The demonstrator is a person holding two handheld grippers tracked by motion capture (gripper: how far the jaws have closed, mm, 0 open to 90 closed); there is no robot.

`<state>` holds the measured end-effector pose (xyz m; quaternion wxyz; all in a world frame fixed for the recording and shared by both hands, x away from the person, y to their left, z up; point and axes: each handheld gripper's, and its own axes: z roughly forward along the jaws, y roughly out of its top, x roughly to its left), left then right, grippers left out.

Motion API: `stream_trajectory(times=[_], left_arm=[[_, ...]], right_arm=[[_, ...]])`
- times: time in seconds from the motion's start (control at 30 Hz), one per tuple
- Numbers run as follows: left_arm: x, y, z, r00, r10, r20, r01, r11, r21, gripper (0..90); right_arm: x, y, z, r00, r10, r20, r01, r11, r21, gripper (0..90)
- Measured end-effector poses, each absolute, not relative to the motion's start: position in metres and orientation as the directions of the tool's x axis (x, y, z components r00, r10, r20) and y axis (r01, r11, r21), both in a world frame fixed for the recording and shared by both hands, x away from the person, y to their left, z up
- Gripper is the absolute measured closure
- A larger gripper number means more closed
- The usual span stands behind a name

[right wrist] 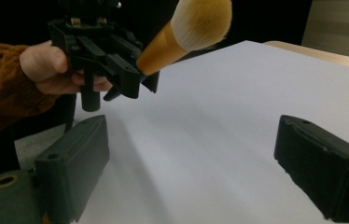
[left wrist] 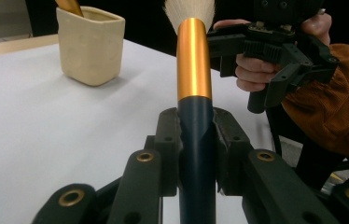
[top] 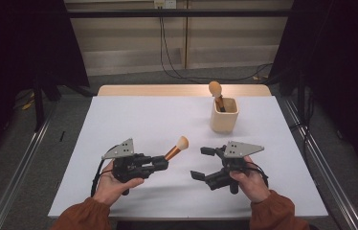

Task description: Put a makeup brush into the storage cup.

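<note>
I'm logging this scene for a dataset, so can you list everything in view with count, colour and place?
Makeup brush: one, dark handle, orange-gold ferrule, pale bristles; clamped in the left claw, bristles up toward the right.
Second brush: one, tan head, brown handle; standing in the cup.
Cup: one, cream; far right part of the table.
Table: one, white top with a wooden far edge.
Cables: black; on the floor behind the table.
Left claw: one, black, shut on the makeup brush.
Right claw: one, black, open, nothing between its jaws.
Hands: two, orange-brown sleeves; near edge.
</note>
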<state>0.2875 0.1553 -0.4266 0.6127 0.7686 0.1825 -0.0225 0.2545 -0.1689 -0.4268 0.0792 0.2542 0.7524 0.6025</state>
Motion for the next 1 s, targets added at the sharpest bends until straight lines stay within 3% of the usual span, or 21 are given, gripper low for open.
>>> stream_trajectory(times=[0.5,1.0], left_arm=[[0.281,0.149,-0.42,0.942,0.243,-0.233,0.27,-0.132,0.954,74.4],[0.279,0.142,-0.419,0.951,0.211,-0.225,0.254,-0.122,0.959,74.4]], right_arm=[[0.257,-0.166,-0.421,-0.875,0.46,0.149,0.217,0.098,0.971,4.1],[0.259,-0.158,-0.413,-0.89,0.409,0.2,0.229,0.023,0.973,3.3]])
